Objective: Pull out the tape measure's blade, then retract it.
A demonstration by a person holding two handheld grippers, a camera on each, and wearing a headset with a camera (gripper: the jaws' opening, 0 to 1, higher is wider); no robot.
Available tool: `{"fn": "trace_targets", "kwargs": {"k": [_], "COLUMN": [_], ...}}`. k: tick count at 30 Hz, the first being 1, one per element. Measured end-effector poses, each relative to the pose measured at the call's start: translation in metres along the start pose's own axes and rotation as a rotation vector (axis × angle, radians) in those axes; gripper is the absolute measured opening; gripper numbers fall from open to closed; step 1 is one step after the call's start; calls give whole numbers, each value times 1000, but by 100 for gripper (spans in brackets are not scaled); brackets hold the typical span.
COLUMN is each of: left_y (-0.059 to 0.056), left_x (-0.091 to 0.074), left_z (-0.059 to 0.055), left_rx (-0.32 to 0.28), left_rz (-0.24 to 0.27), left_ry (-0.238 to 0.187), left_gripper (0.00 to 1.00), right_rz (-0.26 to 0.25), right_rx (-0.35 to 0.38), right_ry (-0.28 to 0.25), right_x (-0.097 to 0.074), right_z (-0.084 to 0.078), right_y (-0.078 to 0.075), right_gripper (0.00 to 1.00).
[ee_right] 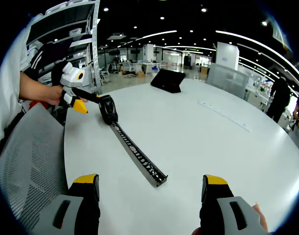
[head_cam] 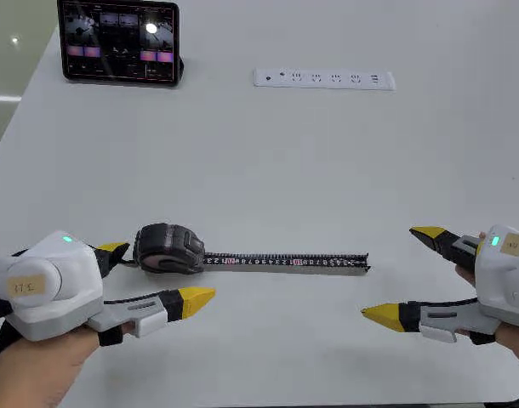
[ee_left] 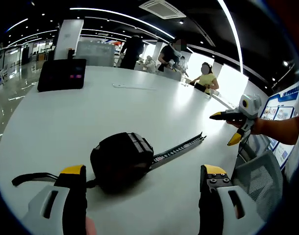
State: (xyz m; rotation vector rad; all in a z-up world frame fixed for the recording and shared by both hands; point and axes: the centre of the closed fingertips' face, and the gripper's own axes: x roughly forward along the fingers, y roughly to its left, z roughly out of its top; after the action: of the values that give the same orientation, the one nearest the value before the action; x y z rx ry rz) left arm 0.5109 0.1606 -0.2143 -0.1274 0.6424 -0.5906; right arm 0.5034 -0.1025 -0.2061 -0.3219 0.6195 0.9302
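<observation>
Left gripper (head_cam: pixel 162 272): my jaws wide, case sitting between their tips, not clamped.
Tape measure (head_cam: pixel 168 248): near left of table (head_cam: pixel 259 170).
Blade (head_cam: pixel 285 261): out, lying flat, running right.
Right gripper (head_cam: pixel 400 272): jaws wide, just beyond blade tip, apart.
Retracting, I judge: pin case first; guide tip back slowly, no whip.

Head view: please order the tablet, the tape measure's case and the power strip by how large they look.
1. tablet
2. tape measure's case and power strip: alike in area, and the case lies nearer the camera, so unranked.
</observation>
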Motion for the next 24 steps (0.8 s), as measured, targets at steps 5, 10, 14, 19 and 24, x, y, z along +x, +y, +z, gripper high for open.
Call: {"fn": "trace_targets", "kwargs": {"k": [5, 10, 14, 19, 24], "left_y": [-4, -6, -5, -4, -1], "left_x": [3, 4, 4, 6, 8], "left_z": [1, 1, 2, 3, 3], "left_rx": [-7, -15, -21, -27, -31], "left_rz": [-4, -5, 3, 23, 56], "left_ry": [-5, -8, -14, -22, -28], "left_gripper": [93, 93, 93, 93, 90], "right_rz": [3, 9, 16, 25, 39], "right_rx": [-8, -9, -11, -18, -40], "right_ry": [-1, 2, 5, 16, 38], "right_x": [1, 3, 4, 6, 8], "right_z": [1, 1, 2, 2, 2], "right_y": [0, 1, 3, 3, -2], "right_gripper": [84, 84, 82, 82, 81]}}
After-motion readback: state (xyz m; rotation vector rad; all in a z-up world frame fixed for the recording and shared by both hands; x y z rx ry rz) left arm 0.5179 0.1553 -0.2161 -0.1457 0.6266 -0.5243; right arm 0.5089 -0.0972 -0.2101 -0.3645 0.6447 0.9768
